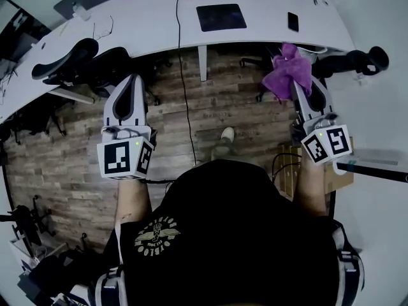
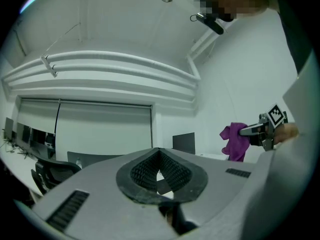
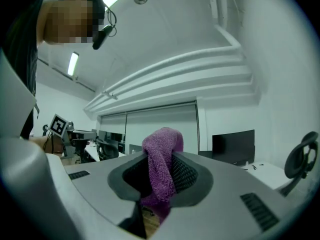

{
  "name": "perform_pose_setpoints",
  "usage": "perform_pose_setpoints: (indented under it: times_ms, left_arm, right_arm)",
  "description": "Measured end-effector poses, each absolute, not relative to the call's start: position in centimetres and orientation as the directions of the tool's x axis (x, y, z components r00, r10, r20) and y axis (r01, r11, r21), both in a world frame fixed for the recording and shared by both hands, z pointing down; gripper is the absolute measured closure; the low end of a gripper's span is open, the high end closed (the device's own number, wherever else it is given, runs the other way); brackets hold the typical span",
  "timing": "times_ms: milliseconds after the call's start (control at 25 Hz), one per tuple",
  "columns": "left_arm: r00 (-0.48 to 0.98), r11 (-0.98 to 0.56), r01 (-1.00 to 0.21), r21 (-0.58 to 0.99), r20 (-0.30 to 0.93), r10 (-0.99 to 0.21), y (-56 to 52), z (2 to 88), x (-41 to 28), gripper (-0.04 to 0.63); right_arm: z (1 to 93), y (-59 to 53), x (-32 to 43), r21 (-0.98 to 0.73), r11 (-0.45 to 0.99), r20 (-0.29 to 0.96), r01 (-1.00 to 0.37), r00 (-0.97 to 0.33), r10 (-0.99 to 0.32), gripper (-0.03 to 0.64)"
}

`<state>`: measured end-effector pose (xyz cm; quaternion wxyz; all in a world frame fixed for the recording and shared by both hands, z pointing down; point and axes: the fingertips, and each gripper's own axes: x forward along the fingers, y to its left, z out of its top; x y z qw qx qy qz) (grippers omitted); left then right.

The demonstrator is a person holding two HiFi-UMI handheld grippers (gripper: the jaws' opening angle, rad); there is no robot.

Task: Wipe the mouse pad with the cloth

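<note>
The dark mouse pad (image 1: 220, 16) lies flat on the white desk (image 1: 153, 18) at the far side. A purple cloth (image 1: 287, 72) hangs bunched from my right gripper (image 1: 305, 85), which is shut on it well short of the desk, above the wooden floor. In the right gripper view the cloth (image 3: 161, 169) is pinched between the jaws and sticks up above them. My left gripper (image 1: 129, 89) is held level at the left with nothing in it, its jaws closed together. From the left gripper view, the cloth (image 2: 235, 141) shows at the right.
A black phone (image 1: 292, 21) lies right of the mouse pad; a cable (image 1: 181, 56) runs off the desk to the floor. Black office chairs (image 1: 76, 59) stand left and another chair (image 1: 357, 61) right. Monitors (image 3: 233, 146) stand on distant desks.
</note>
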<state>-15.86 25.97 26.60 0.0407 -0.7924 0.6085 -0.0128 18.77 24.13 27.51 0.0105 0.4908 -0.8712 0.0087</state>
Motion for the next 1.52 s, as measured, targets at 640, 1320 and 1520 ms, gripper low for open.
perform_pose_setpoints:
  times_ms: [640, 1320, 1520]
  left_arm:
    - [0.183, -0.181, -0.982, -0.048, -0.058, -0.981, 15.9, 25.6, -14.9, 0.594]
    - [0.12, -0.111, -0.989, -0.103, -0.09, -0.989, 10.9, 22.7, -8.7, 0.595]
    - [0.099, -0.088, -0.99, -0.111, -0.094, -0.991, 10.8, 22.7, -8.2, 0.594]
  right_arm:
    - [27.0, 13.4, 20.3, -0.029, 0.622, -0.001, -0.783, -0.622, -0.783, 0.528]
    - [27.1, 5.3, 27.4, -0.083, 0.639, -0.031, -0.765, -0.639, -0.769, 0.528]
    - [28.3, 4.8, 27.7, -0.117, 0.651, -0.017, -0.75, -0.654, -0.756, 0.528]
